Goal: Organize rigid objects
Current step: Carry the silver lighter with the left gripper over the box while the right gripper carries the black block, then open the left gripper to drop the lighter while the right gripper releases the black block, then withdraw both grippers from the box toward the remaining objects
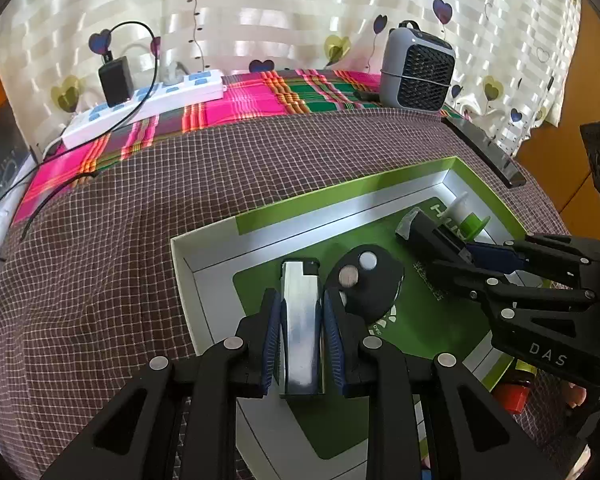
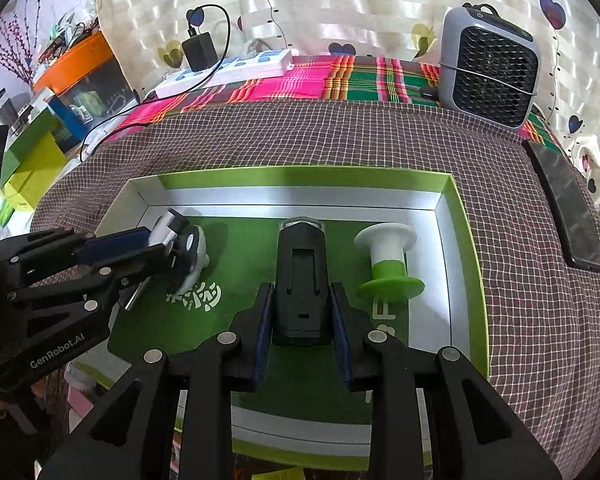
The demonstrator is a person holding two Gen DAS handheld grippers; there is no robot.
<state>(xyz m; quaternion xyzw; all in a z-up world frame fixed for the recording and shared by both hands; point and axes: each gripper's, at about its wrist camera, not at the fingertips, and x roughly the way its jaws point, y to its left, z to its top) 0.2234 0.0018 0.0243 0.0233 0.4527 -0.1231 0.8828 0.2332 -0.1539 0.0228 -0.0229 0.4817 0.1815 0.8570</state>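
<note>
A shallow green box [image 1: 340, 196] [image 2: 300, 178] lies on the checked cloth. Over its left part, my left gripper [image 1: 300, 300] [image 2: 160, 240] is shut on a silver lighter [image 1: 300, 312] [image 2: 166, 226]. Next to the lighter a round black disc with small metal studs [image 1: 366, 280] [image 2: 190, 256] rests on the box floor. My right gripper [image 2: 302, 300] [image 1: 460, 258] is shut on a black rectangular clip-like block [image 2: 302, 276] [image 1: 428, 232], held low over the middle of the box. A white and green spool [image 2: 388, 260] [image 1: 466, 216] lies on its side near the box's right wall.
Along the back stand a white power strip [image 1: 148, 100] with a black charger [image 1: 116, 80] and a grey fan heater [image 2: 490, 68]. A dark flat slab [image 2: 568, 220] lies at the cloth's right edge. Coloured boxes [image 2: 32, 160] are stacked beyond the left edge.
</note>
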